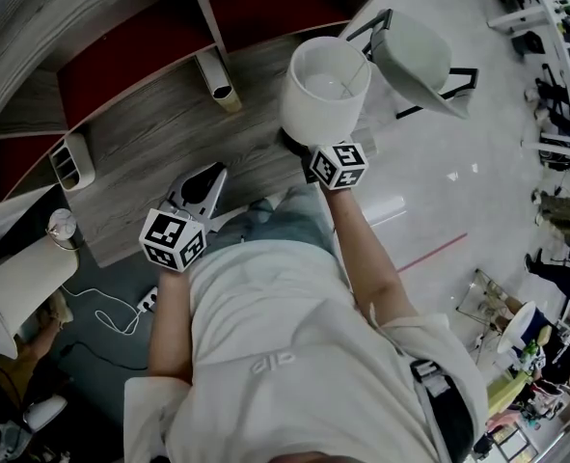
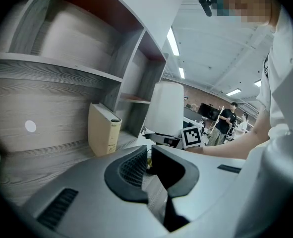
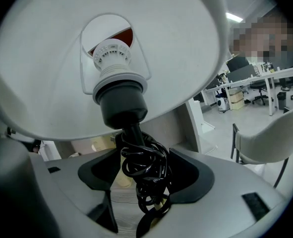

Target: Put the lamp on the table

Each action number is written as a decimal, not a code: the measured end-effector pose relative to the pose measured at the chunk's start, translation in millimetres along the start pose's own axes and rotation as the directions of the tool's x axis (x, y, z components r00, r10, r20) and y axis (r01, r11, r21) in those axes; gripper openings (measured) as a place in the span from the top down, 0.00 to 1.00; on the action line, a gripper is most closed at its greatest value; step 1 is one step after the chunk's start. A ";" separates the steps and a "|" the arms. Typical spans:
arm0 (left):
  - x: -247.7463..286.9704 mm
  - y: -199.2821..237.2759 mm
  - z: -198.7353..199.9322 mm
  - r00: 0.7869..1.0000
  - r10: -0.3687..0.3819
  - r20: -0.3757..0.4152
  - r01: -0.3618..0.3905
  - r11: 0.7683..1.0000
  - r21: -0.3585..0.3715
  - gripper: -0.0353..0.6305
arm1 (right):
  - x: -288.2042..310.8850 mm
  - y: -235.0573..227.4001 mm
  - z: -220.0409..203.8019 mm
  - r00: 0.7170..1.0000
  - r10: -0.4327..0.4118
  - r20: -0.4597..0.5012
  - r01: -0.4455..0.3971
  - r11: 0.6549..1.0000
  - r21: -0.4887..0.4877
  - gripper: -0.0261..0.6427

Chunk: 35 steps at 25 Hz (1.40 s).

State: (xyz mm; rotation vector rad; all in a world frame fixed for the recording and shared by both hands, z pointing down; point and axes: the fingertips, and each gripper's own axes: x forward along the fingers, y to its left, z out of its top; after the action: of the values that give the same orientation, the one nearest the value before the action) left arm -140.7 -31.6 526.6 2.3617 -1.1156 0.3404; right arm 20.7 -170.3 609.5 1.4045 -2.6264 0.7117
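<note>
The middle of the tabletop [image 1: 154,148] lies bare between the left gripper [image 1: 201,189] at its front edge and the upright file [image 1: 218,83] at the back, so a hand could pass there. Toward the left end a white tray rack [image 1: 72,162] stands near the edge. The lamp [image 1: 325,90] fills the right front corner. Its wide shade overhangs the right gripper [image 3: 144,177], whose jaws stand apart round the stem and the coiled cord [image 3: 145,165]. The shelf unit [image 1: 200,3] closes off the back edge. Beyond the right edge a grey chair [image 1: 415,58] stands near the lamp.
</note>
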 end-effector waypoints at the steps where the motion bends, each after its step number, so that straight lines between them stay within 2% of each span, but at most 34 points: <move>1: 0.5 -0.9 -0.3 1.000 -0.002 -0.002 0.002 1.000 0.001 0.89 | -2.6 -0.2 -1.6 1.000 0.001 0.001 -0.001 1.000 0.003 0.51; 10: 7.9 -9.1 -1.4 0.999 -0.037 -0.019 0.038 0.999 0.020 0.89 | -29.4 -8.5 -15.5 1.000 -0.015 0.005 0.015 0.999 0.034 0.50; 18: 16.0 -19.0 -6.5 0.997 -0.074 -0.038 0.075 0.996 0.038 0.89 | -49.1 -13.8 -31.8 1.000 -0.023 -0.010 0.024 1.000 0.011 0.50; 28: 26.2 -34.7 -12.6 0.991 -0.115 -0.064 0.119 0.991 0.057 0.89 | -56.7 -14.0 -40.5 1.000 -0.004 -0.011 0.005 0.999 0.043 0.50; 35: 30.0 -36.9 -8.3 0.991 -0.119 -0.063 0.122 0.991 0.059 0.89 | -64.7 -12.6 -49.5 0.999 0.012 -0.043 -0.009 0.998 0.063 0.50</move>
State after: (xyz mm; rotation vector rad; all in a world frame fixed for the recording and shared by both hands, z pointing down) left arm -93.3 -26.8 534.0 2.4443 -0.9426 0.4056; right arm 61.0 -105.1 639.9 1.3751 -2.6021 0.8241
